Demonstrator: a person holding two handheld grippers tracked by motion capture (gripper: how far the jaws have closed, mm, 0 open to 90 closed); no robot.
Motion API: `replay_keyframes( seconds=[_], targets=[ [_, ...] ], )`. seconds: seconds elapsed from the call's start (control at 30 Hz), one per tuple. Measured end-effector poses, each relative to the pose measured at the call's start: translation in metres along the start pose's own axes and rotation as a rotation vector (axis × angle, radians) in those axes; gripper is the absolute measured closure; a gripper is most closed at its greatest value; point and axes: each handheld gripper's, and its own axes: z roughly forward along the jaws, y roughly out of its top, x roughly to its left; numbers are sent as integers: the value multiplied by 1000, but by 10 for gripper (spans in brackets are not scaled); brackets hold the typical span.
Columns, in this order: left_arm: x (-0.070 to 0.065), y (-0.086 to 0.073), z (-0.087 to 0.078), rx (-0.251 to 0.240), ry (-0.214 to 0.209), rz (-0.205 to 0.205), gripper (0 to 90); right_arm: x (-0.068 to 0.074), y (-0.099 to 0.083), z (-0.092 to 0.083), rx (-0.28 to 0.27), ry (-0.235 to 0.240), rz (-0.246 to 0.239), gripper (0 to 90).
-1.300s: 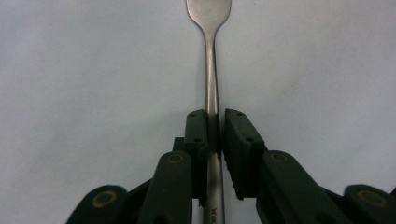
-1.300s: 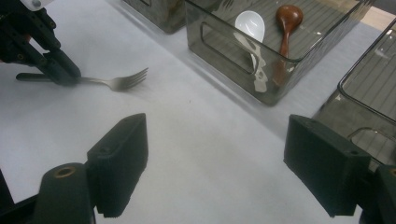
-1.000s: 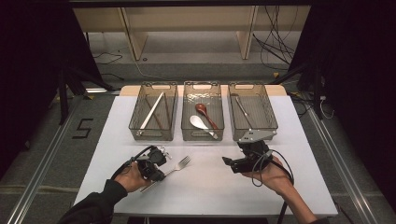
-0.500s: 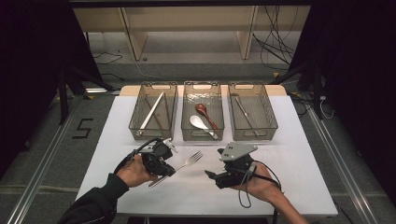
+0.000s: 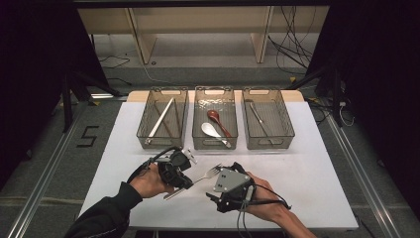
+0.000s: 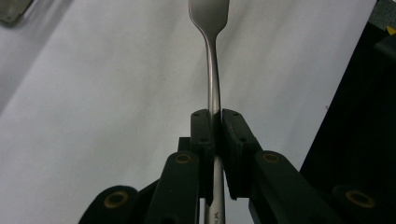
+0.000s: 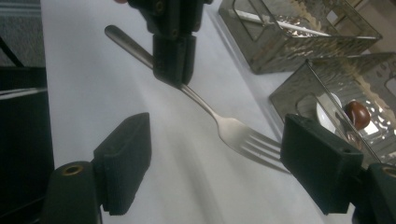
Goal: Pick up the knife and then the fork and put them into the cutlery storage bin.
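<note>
The fork [image 5: 198, 179] is off the white table [image 5: 307, 168] now, pinched by the left gripper [image 6: 214, 128]. The right gripper [image 5: 218, 191] has slid close, jaws wide around the prongs, ready to take it.

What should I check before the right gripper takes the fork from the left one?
1. Left gripper shut on the fork handle: ok.
2. Right gripper jaws open wide: ok.
3. Fork tines between the right jaws: not ok, they lie near one jaw only.
4. Fork lifted off the table: cannot tell.
5. Middle tray holds two spoons, leaving room: ok.
</note>
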Motion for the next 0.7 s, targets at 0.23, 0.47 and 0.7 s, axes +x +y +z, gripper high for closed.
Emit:
replay_keyframes(
  seconds=[0.23, 0.47, 0.7],
  targets=[
    [-5, 4, -1, 3, -14, 24, 834, 7, -2, 11, 42, -46, -108, 291],
    [-9, 8, 0, 11, -26, 44, 833, 13, -5, 21, 87, -101, -237, 395],
    [-13, 10, 0, 28, -46, 59, 834, 22, -8, 33, 127, -135, -390, 548]
  ],
)
